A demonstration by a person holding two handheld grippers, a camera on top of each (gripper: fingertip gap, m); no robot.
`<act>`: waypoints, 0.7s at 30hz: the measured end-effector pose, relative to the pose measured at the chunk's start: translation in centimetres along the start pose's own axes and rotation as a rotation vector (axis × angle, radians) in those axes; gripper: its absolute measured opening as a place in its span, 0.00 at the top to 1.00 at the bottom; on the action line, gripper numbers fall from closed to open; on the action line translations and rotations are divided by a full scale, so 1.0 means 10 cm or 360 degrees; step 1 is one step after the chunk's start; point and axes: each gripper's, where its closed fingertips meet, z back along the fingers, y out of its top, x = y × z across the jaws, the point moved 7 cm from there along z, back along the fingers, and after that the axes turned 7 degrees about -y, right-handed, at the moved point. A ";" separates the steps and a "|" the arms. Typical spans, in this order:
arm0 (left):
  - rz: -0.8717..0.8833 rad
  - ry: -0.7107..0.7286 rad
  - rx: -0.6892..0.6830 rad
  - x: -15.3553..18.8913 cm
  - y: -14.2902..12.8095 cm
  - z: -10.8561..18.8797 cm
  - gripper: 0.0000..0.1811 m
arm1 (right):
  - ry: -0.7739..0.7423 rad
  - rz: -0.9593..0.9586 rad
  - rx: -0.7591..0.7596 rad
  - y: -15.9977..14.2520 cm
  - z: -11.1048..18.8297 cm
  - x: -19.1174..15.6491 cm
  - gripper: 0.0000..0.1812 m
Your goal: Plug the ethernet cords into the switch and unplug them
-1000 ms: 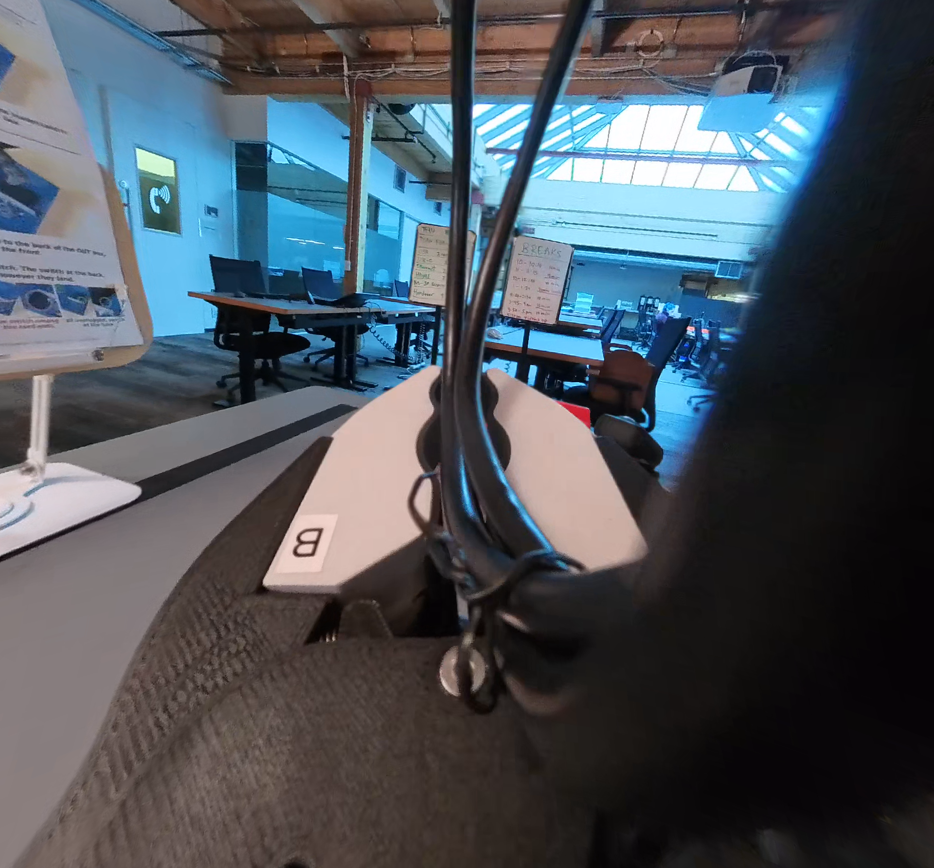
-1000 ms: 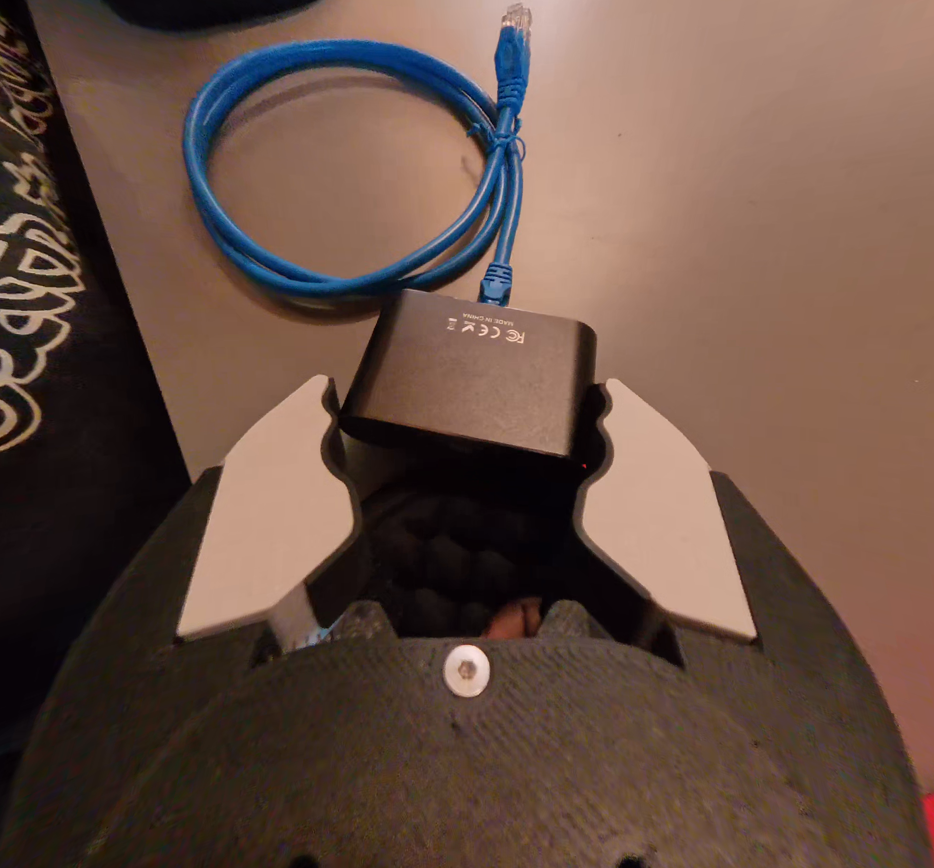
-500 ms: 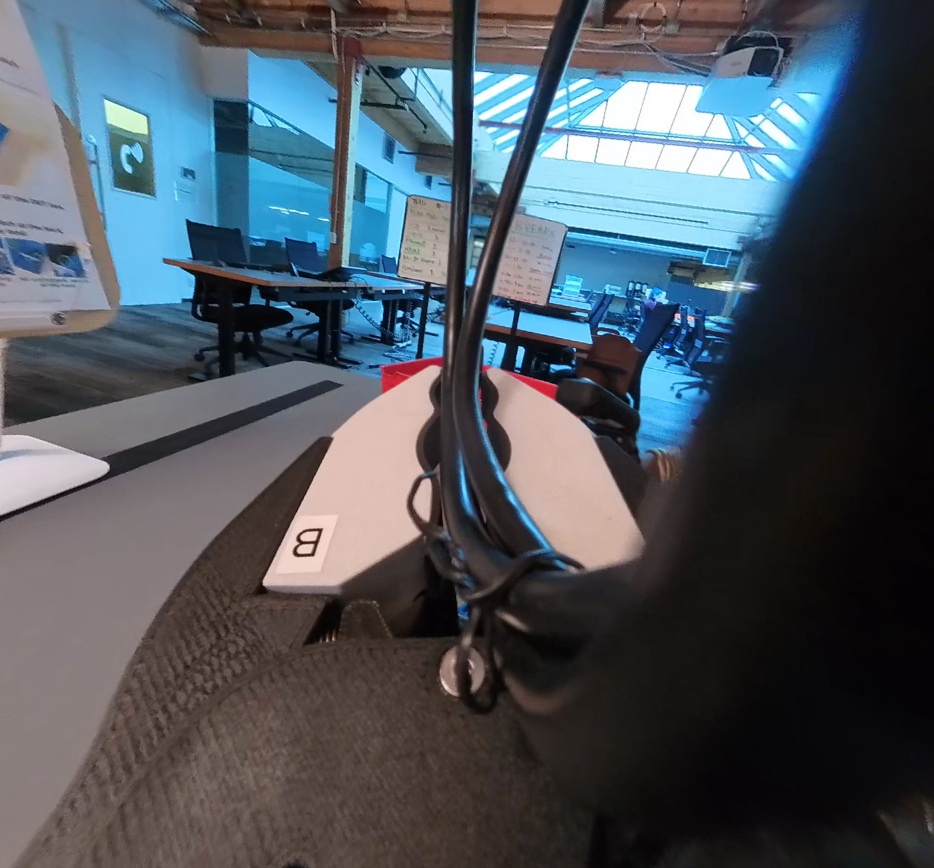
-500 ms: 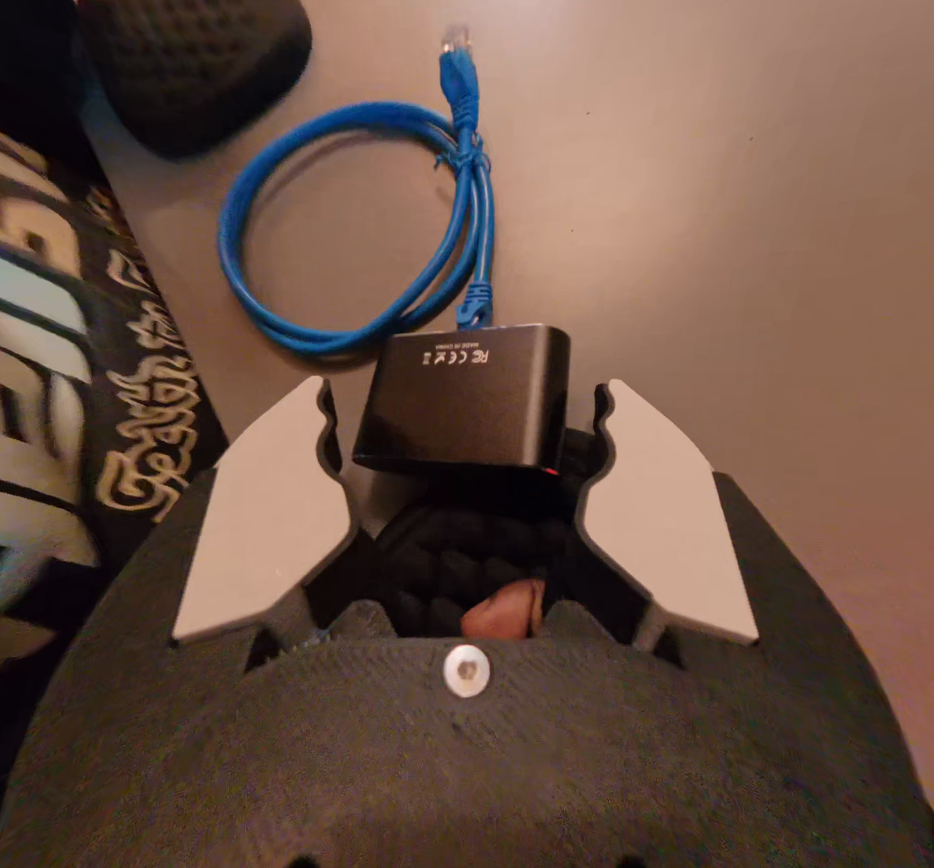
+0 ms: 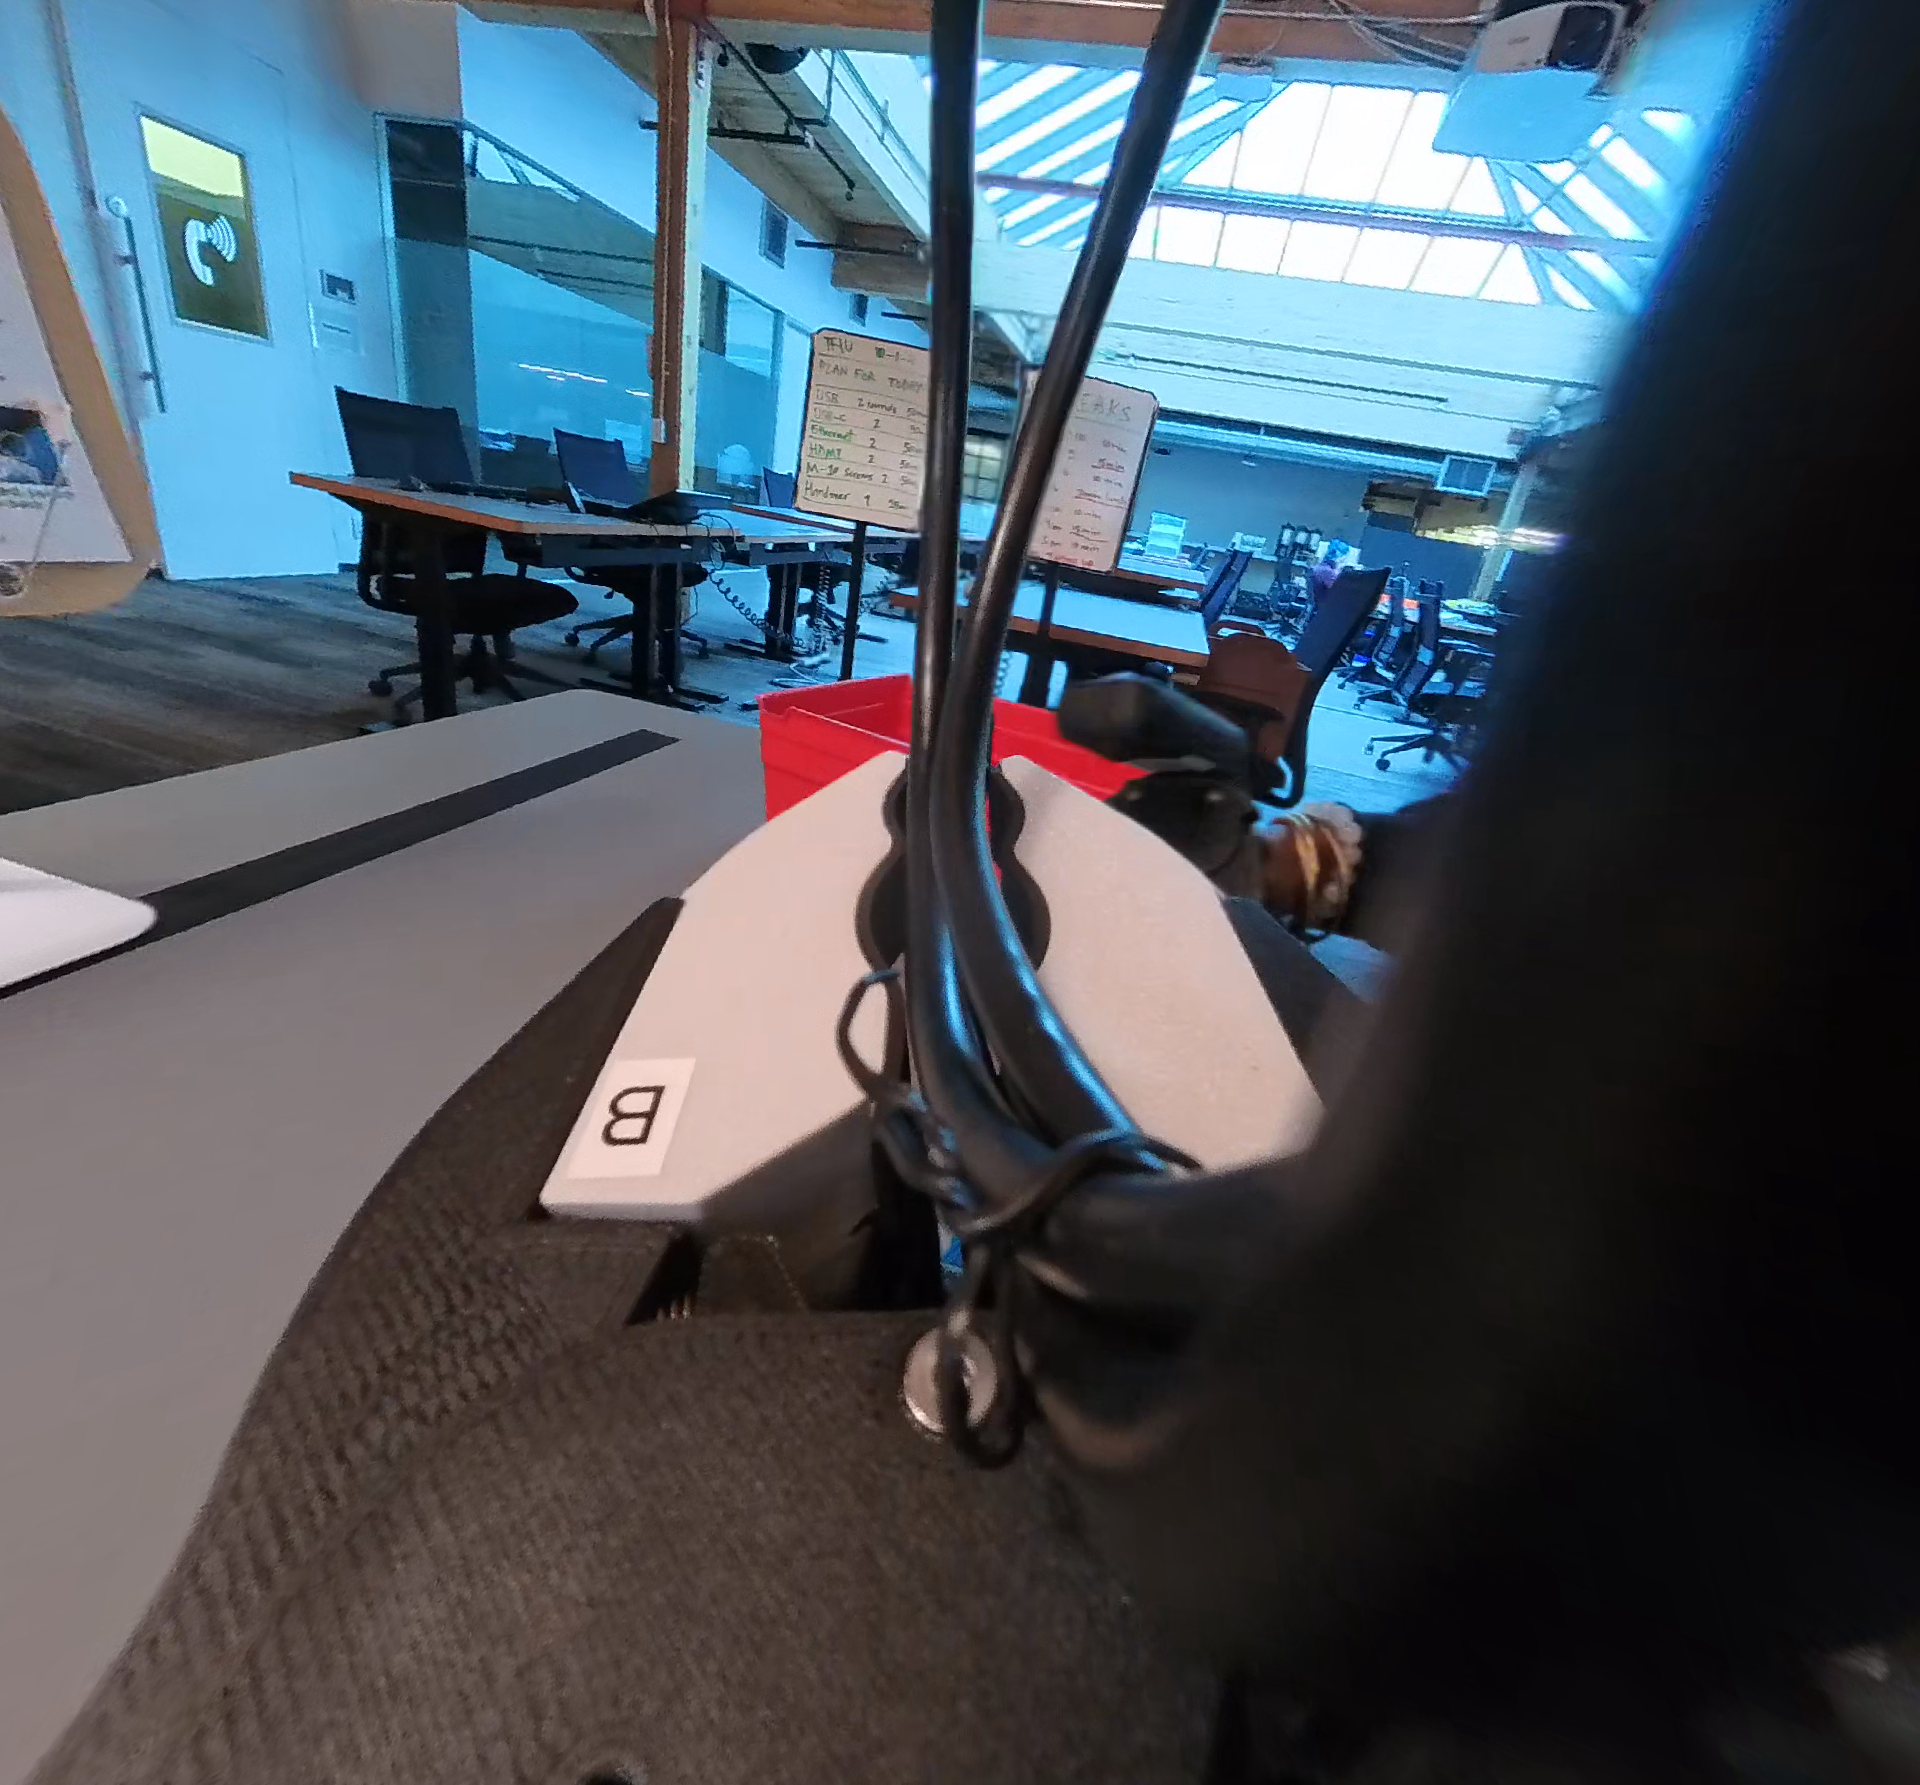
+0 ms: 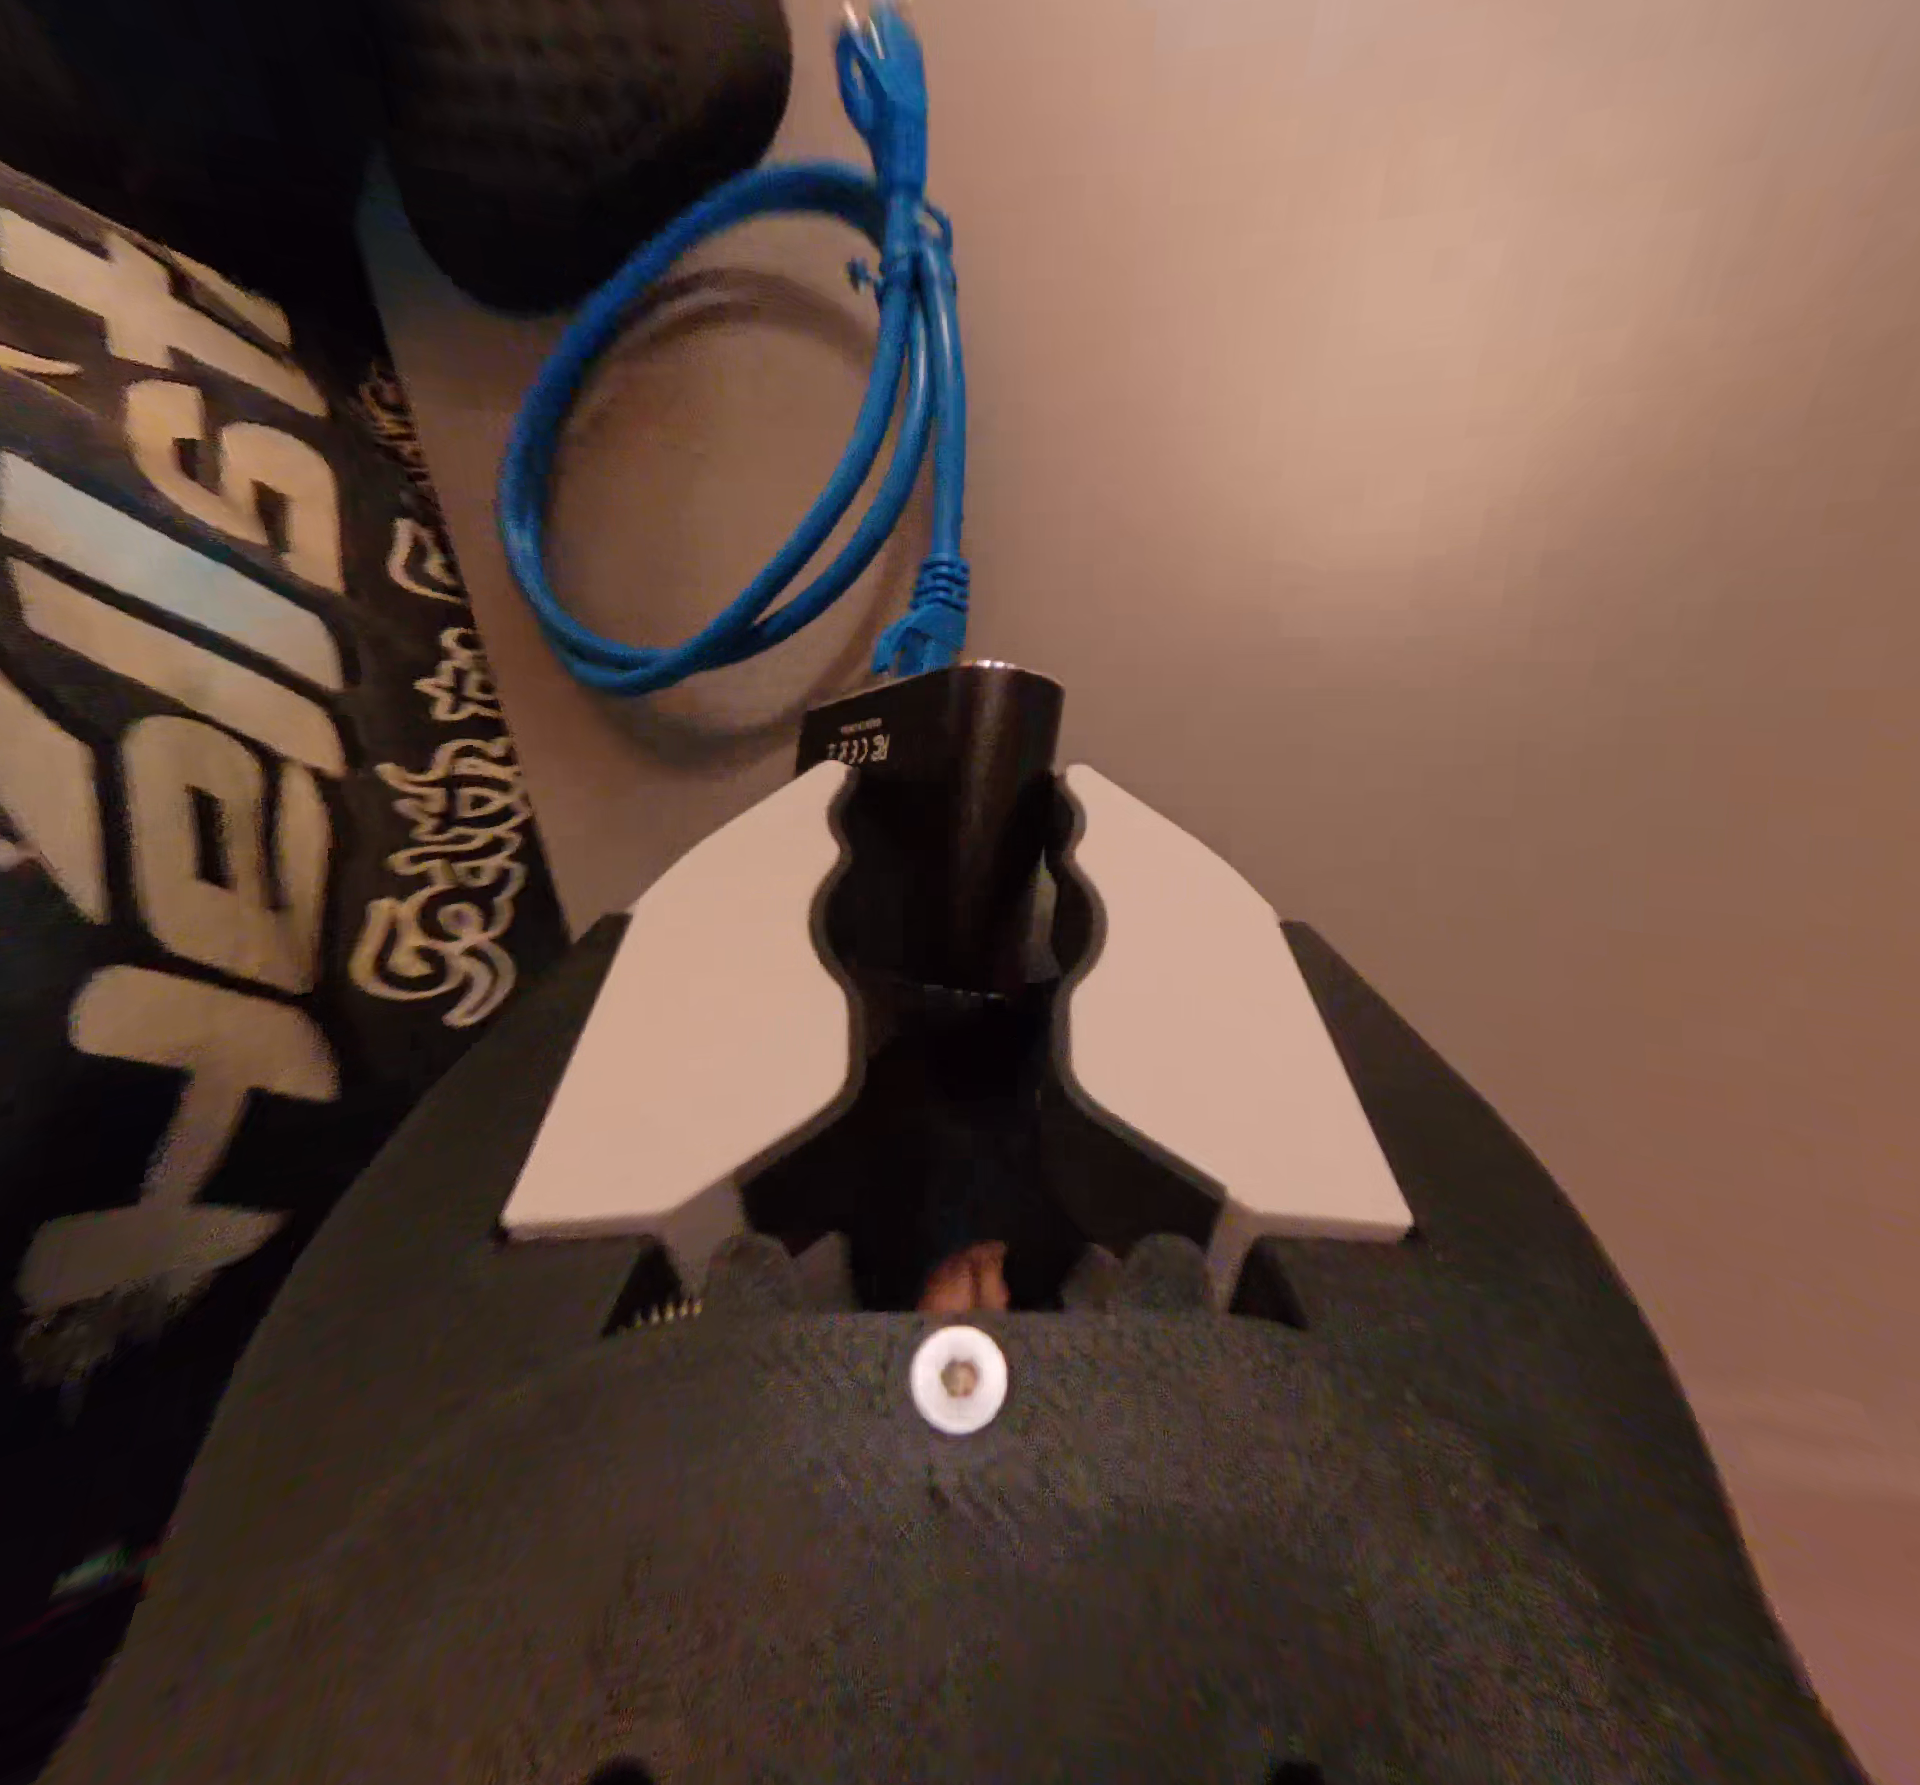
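Stretching wide under everything is one grey worktop (image 5: pixel 312 1008), the biggest thing here; in the right wrist view it looks tan (image 6: pixel 1455 385). One black stripe (image 5: pixel 416 826) runs across it.

Next biggest is one red bin (image 5: pixel 831 743), seen past the far edge of the worktop. Behind it, out in the room, stand two whiteboards (image 5: pixel 862 431) with writing on them.

Then come the two claws. The left claw (image 5: pixel 951 904) is pressed together on one black cord (image 5: pixel 940 488). That cord is looped, so two black strands rise up from between the grey fingers (image 5: pixel 748 1008). A thin black twist tie wraps the loop near the claw's base.

The right claw (image 6: pixel 951 862) is pinching one small black switch (image 6: pixel 956 779). The switch is turned on its edge between the two pale fingers (image 6: pixel 707 1008), just above the worktop.

One blue ethernet cord (image 6: pixel 727 488) lies on the worktop in a round coil, held by a small tie. It has two plugs. One plug (image 6: pixel 925 629) sits right at the far end of the switch; I cannot tell if it is pushed in. The other plug (image 6: pixel 883 62) points away and is blurry.

One dark bumpy pad (image 6: pixel 582 73) sits near the coil.
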 end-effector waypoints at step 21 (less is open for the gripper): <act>-0.0020 -0.0106 -0.0043 0.12 -0.15 -0.13 0.93 | -0.0729 0.0672 0.0631 -0.33 0.30 -0.54 0.87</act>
